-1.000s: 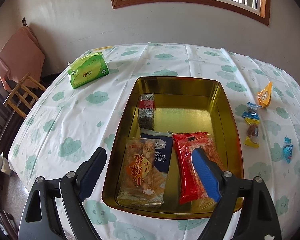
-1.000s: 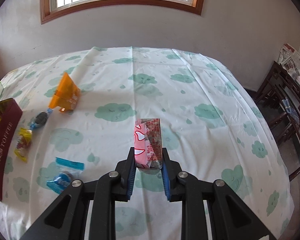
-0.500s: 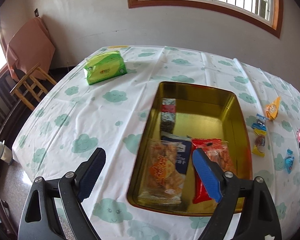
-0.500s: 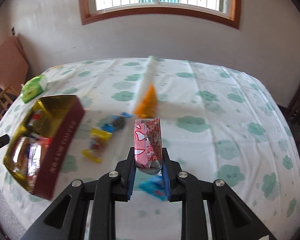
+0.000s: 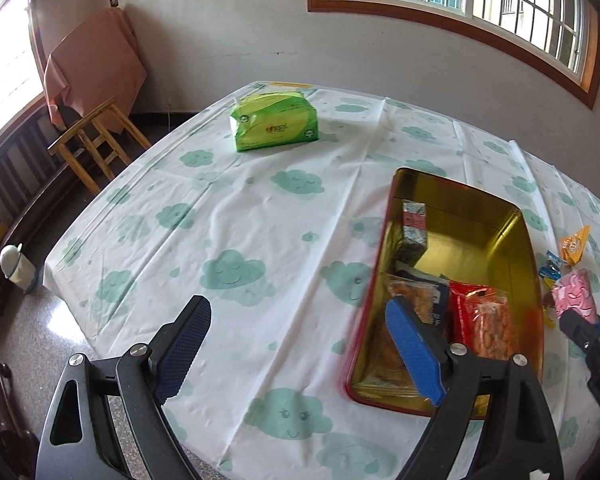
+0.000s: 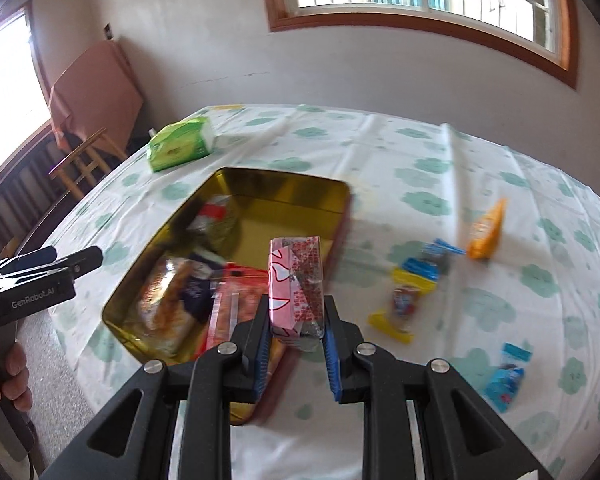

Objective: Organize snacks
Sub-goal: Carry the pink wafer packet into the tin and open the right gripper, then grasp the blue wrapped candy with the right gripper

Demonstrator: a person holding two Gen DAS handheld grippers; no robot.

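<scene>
Pinching a pink snack packet [image 6: 296,284] between its blue pads, the right hand-held gripper [image 6: 296,354] is holding it upright in the air over the near right corner of a gold tin tray [image 6: 284,190]. The packet is also showing at the far right edge of the left wrist view [image 5: 573,294], just beyond the tray's right wall.

The tray [image 5: 512,220], gold inside with a red outer rim, is sitting on a table [image 5: 260,216] covered by a white cloth printed with green clouds. Inside it, a small dark wrapped block [image 5: 413,232] is standing against the left wall, while a clear bag of orange crackers [image 5: 414,304], a dark blue cracker packet [image 5: 440,312] and a red packet [image 5: 480,320] are lying side by side at the near end. The far half of the tray floor is showing bare gold.

To the right of the tray, loose snacks are lying on the cloth: an orange triangular packet [image 6: 486,230], a blue-wrapped candy [image 6: 432,258], a yellow-ended candy [image 6: 404,304] and a light blue candy [image 6: 506,376], all apart from one another, the image being blurred there.

The left hand-held gripper [image 5: 296,348] is hovering with its fingers spread wide and gripping nothing, left of the tray's near corner; its right finger [image 5: 414,352] is overlapping the tray's near left part in that view.

A green tissue pack [image 5: 274,122] is resting near the table's far left edge. Beyond it, a wooden stool [image 5: 96,136] is standing by the wall.
</scene>
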